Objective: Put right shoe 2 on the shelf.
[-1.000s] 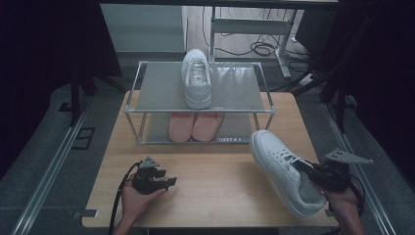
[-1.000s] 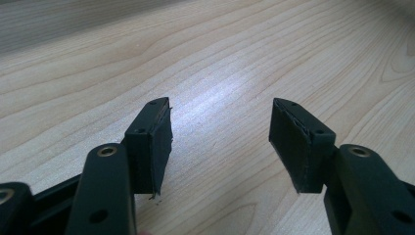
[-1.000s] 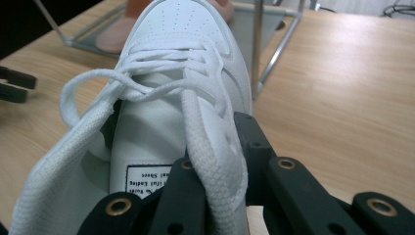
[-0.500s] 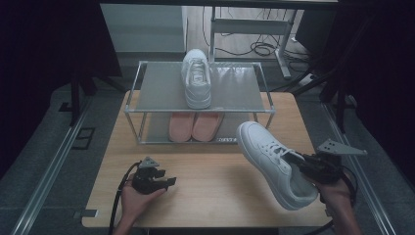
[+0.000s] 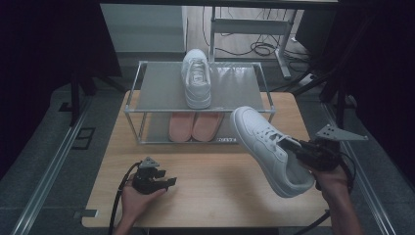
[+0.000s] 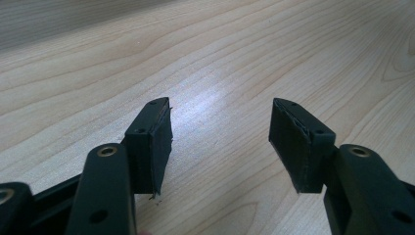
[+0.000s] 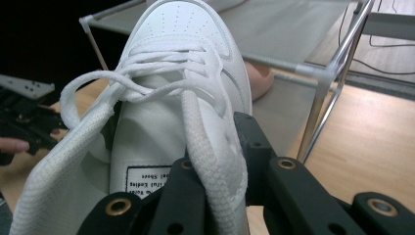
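My right gripper [image 5: 289,145] is shut on the collar of a white sneaker [image 5: 264,147], held tilted in the air above the table's right side with its toe towards the rack. In the right gripper view the jaws [image 7: 215,161] pinch the sneaker's [image 7: 181,49] side wall beside the laces. A second white sneaker [image 5: 196,78] lies on the top shelf of the metal rack [image 5: 156,90]. My left gripper [image 5: 169,182] rests on the table at the front left, open; nothing lies between its jaws [image 6: 220,132].
A pair of pink shoes [image 5: 195,126] sits on the rack's lower shelf. The wooden table [image 5: 215,196] has free room in front of the rack. The rack's corner post [image 7: 323,98] stands close to the right of the held sneaker. Cables lie on the floor behind.
My right gripper has lifted the white sneaker and carried it left, towards the rack. The left gripper has stayed where it was.
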`<state>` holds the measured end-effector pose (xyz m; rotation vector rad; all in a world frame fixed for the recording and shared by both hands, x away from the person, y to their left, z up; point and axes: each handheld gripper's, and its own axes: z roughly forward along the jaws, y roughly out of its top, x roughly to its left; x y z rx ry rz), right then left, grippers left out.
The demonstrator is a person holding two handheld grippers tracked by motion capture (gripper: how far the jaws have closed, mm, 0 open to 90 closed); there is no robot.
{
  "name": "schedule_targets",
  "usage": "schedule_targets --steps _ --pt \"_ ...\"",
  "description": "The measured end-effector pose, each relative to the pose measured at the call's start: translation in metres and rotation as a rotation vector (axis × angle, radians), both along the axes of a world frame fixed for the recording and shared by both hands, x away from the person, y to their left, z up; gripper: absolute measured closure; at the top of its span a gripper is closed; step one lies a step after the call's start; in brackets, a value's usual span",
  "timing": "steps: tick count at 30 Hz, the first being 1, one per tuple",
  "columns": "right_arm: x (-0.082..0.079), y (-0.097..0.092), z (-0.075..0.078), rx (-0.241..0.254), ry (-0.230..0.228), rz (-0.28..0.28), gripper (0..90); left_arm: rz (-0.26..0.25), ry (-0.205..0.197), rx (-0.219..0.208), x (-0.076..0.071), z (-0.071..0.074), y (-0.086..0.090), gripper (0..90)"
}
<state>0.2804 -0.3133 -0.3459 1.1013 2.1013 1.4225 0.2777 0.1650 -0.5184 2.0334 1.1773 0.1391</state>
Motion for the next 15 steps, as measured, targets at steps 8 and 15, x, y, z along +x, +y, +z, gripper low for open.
schedule_targets --steps 8,15 --pt "0.021 0.009 0.019 0.006 -0.01 -0.014 82.9 0.002 -0.001 0.0 0.0 0.0 0.001 41.7" --pt "0.037 0.015 0.032 0.0 -0.023 -0.044 82.8 0.009 -0.007 -0.004 0.0 0.0 0.002 41.8"
